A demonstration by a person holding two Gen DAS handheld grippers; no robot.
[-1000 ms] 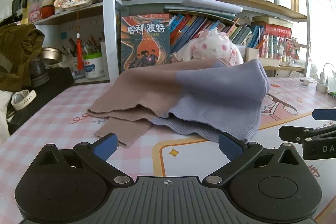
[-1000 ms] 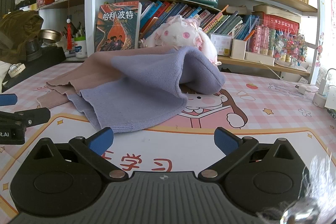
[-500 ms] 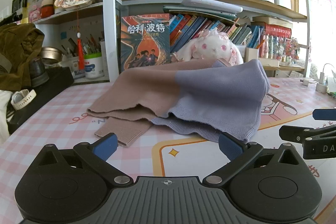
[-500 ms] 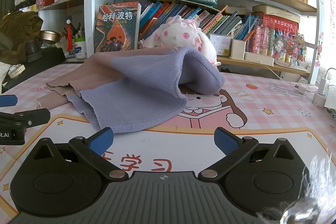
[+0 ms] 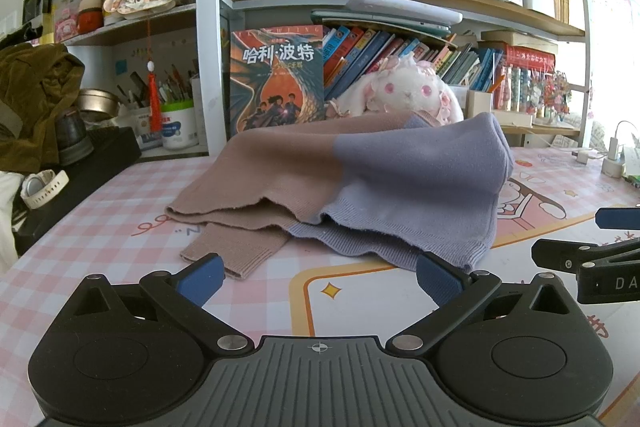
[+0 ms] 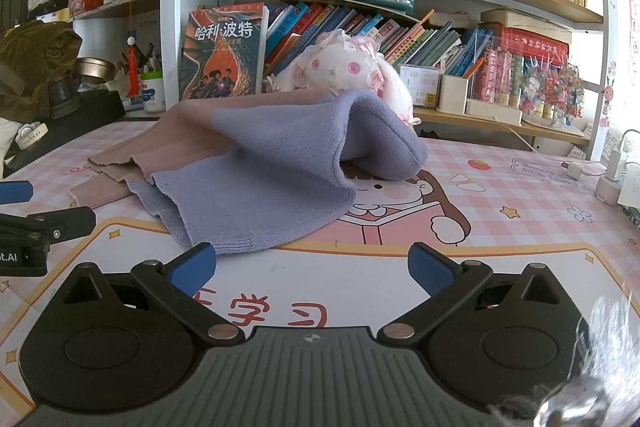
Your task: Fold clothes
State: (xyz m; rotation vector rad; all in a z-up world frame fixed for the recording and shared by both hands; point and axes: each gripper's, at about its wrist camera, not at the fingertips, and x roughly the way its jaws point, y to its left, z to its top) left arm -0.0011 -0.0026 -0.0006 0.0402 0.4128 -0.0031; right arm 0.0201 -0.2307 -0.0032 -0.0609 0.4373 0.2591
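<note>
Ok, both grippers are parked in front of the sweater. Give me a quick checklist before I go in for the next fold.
1. Left gripper open and empty: ok.
2. Right gripper open and empty: ok.
3. Sweater lying flat: not ok, it is bunched, with the purple end humped up.
4. Ribbed purple hem within reach near the right gripper: ok.
5. Tan sleeve cuff exposed near the left gripper: ok.
6. Desk mat beside the sweater free of clutter: ok.
</note>
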